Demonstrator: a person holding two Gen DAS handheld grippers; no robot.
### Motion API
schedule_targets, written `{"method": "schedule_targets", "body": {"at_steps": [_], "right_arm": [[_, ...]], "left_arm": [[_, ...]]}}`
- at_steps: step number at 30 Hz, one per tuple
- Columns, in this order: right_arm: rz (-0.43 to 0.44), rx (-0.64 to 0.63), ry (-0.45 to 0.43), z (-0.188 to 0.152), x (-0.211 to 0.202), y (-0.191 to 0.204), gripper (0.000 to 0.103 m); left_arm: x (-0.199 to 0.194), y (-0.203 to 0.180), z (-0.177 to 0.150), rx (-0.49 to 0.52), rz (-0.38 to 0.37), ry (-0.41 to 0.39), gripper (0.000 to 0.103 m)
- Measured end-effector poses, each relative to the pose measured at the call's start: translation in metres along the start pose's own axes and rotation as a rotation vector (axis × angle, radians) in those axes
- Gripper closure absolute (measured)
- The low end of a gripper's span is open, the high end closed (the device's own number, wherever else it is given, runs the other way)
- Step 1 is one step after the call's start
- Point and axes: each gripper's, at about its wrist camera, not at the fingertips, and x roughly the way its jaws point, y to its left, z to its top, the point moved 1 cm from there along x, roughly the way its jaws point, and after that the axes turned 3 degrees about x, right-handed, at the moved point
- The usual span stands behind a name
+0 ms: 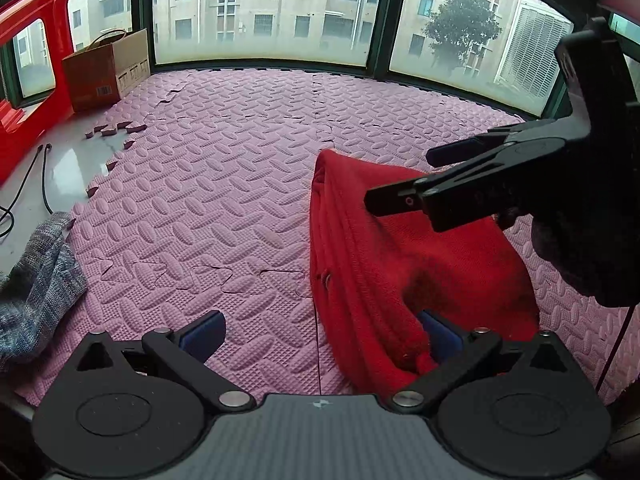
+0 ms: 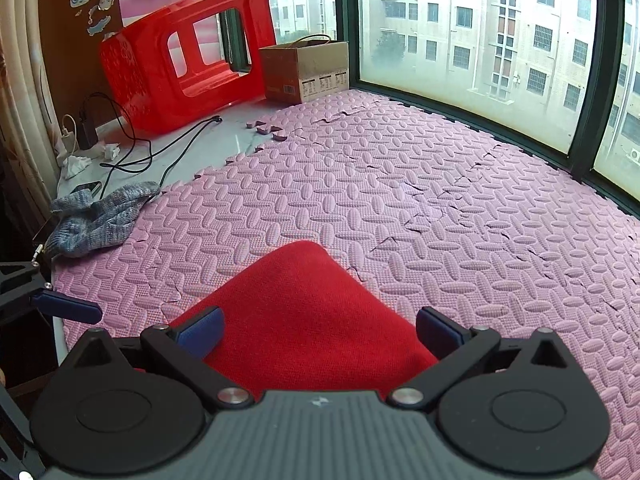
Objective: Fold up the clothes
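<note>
No wording could be read anywhere: the cardboard box [image 2: 306, 70] by the window carried a barcode and three white printed labels too small to make out, and the cartoon stickers [image 2: 94, 10] on the brown panel bore no legible text.

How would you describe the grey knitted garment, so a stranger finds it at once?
Start at the pink foam mat below the windows and go to its edge nearest the red plastic chair. The grey knitted garment lies crumpled there, partly off the mat. Unlike the red garment, it is mottled blue-grey.

A home bay-window nook: pink foam mat [image 2: 400, 184], red plastic chair [image 2: 180, 60], apartment blocks [image 2: 500, 20] outside.
</note>
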Motion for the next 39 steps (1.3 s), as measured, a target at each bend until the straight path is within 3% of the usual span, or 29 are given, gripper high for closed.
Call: {"method": "schedule_targets", "body": {"at_steps": [6,20,32,39], "right_arm": [[-0.05,-0.025,0.037,0.013,0.017,0.003,0.0],[-0.085,0.005,0.132,0.007,0.042,-0.003,0.0],[-0.12,-0.03,0.121,0.01,0.04,0.003,0.0],[-0.112,0.014,0.062,0.014,0.01,-0.013,0.0]], "left_arm": [[-0.001,-0.004,0.002,0.028,0.023,0.001,0.0],[-0.001,-0.016,0.005,0.105,0.087,0.004,0.0],[0.0,-0.023,0.008,0.141,0.128,0.024,0.0],[-0.001,-0.023,0.007,0.138,0.126,0.028,0.0]]}}
